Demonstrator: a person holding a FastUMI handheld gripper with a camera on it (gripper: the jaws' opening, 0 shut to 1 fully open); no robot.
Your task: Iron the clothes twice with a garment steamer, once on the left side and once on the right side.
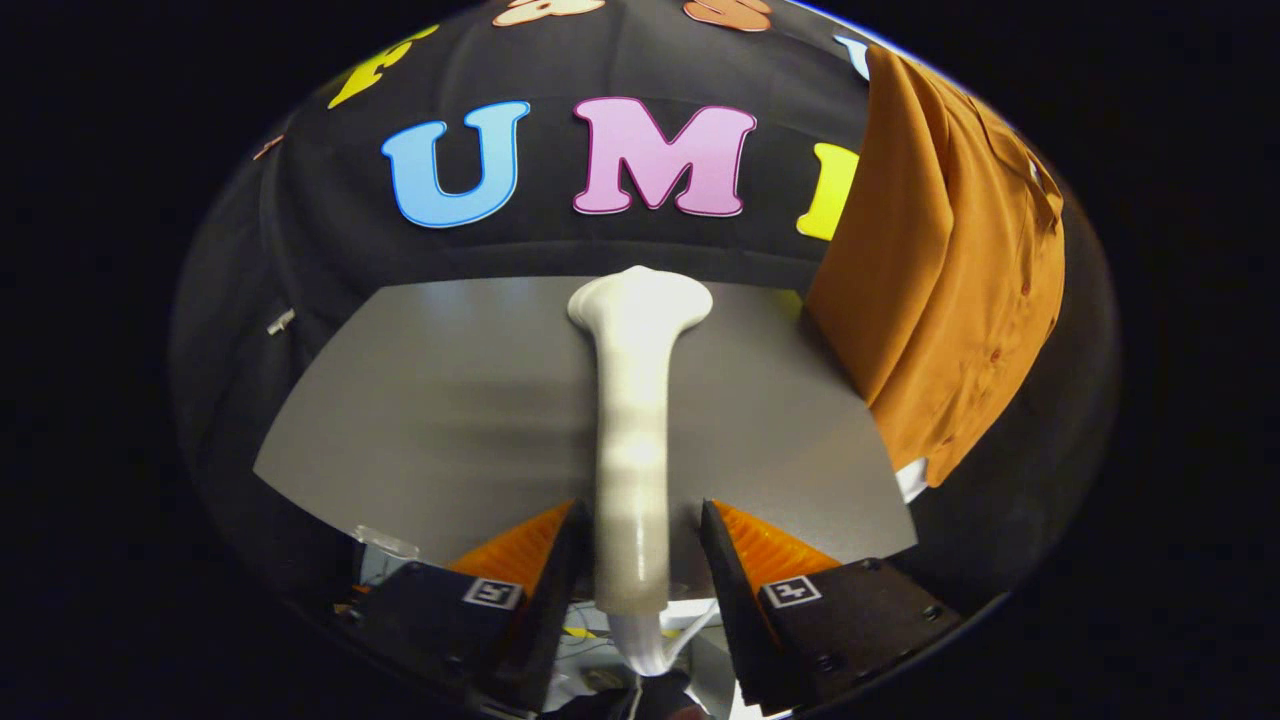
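A white garment steamer (634, 420) runs straight forward between my fingers, its flared head (640, 300) pointing at the booth wall. My gripper (638, 520) is shut on the steamer's handle, one finger at each side, and the white cord (645, 650) hangs from the handle's rear end below them. The steamer hovers over the grey table (420, 420). An orange-brown shirt (950, 280) hangs ahead and to the right of the fingers, beyond the table's right corner. The steamer head is well left of the shirt and does not touch it.
A white item (910, 478) peeks out under the shirt's lower hem. A clear plastic piece (385, 545) lies by the table's near left edge, with cables and clutter below the fingers. The black cloth wall stands behind the table.
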